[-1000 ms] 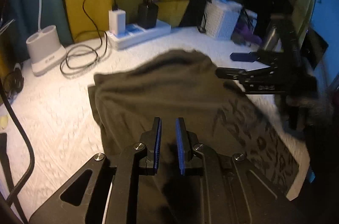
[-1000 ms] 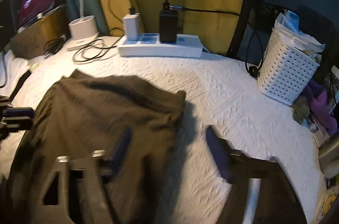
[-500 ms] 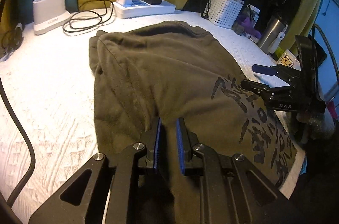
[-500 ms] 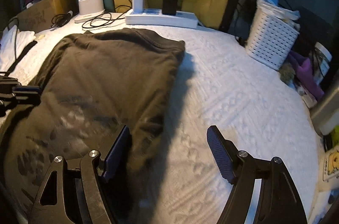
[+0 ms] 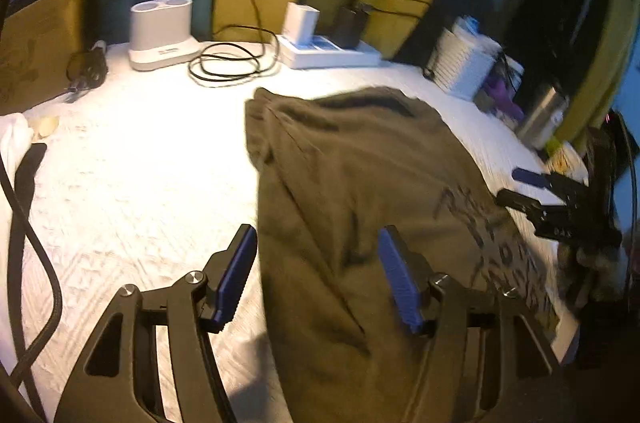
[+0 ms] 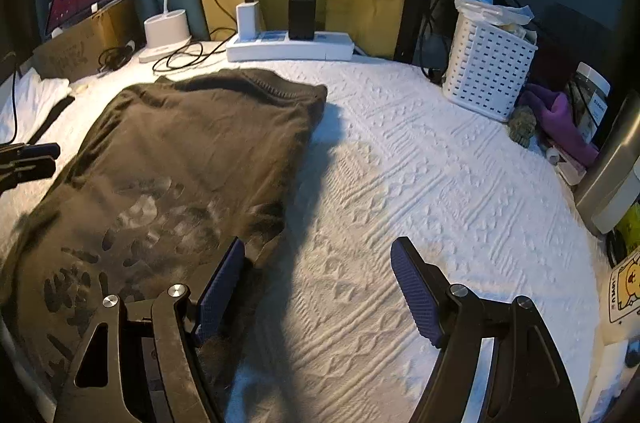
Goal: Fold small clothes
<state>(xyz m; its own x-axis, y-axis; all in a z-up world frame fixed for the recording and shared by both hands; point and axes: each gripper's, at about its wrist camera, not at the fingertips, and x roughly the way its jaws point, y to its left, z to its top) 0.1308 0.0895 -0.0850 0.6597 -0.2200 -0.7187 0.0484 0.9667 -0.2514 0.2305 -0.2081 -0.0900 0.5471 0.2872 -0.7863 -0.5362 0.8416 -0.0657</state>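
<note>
An olive-brown T-shirt (image 5: 360, 183) with a dark print lies folded lengthways on the white textured bedcover (image 5: 140, 183). My left gripper (image 5: 320, 275) hangs over the shirt's near left edge. Its jaws are opening; cloth lies below and between the blue pads (image 5: 236, 263), which do not press on it. At the right of this view is my right gripper (image 5: 540, 199), over the printed end. In the right wrist view the shirt (image 6: 192, 159) fills the left side. My right gripper (image 6: 320, 287) stands open at its near right corner, over bare bedcover (image 6: 440, 183). My left gripper (image 6: 28, 159) shows at the left edge.
Along the back stand a white power strip (image 6: 288, 49) with two chargers, a lamp base (image 6: 166, 31), loose cables (image 5: 228, 63) and a cardboard box (image 6: 80, 51) bearing a tablet. A white basket (image 6: 488, 63), purple cloth (image 6: 560, 119) and a steel flask (image 5: 544, 115) crowd the right side.
My left gripper, shut on a fold of the shirt before, has opened wide and let it go, shifting left. The shirt has settled flat. My right gripper stayed open and drew back a little.
</note>
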